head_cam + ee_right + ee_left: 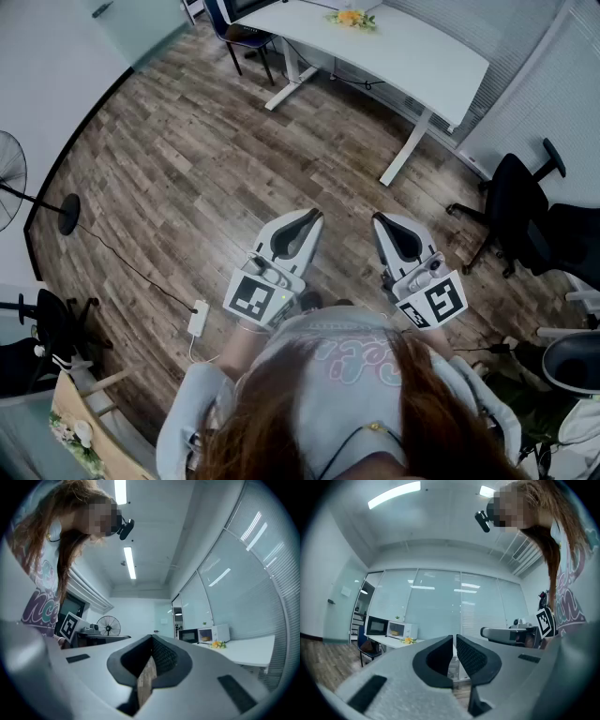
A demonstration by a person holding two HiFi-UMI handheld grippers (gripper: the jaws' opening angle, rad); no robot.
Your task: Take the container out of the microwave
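Note:
Two microwaves stand far off on a white desk (389,642): a black one (376,626) and a white one (402,629). Something small and yellowish shows behind the white one's window (395,632); I cannot tell whether it is the container. The right gripper view shows the same black microwave (188,635) and white microwave (214,633). My left gripper (312,214) and right gripper (380,217) are held side by side in front of the person, above the wood floor. Both are shut with nothing between their jaws, far from the microwaves.
The white desk (412,56) stands across the wood floor, with yellow flowers (352,17) on it. Black office chairs (520,202) are at the right. A standing fan (9,178) and a power strip (198,319) with its cable are at the left.

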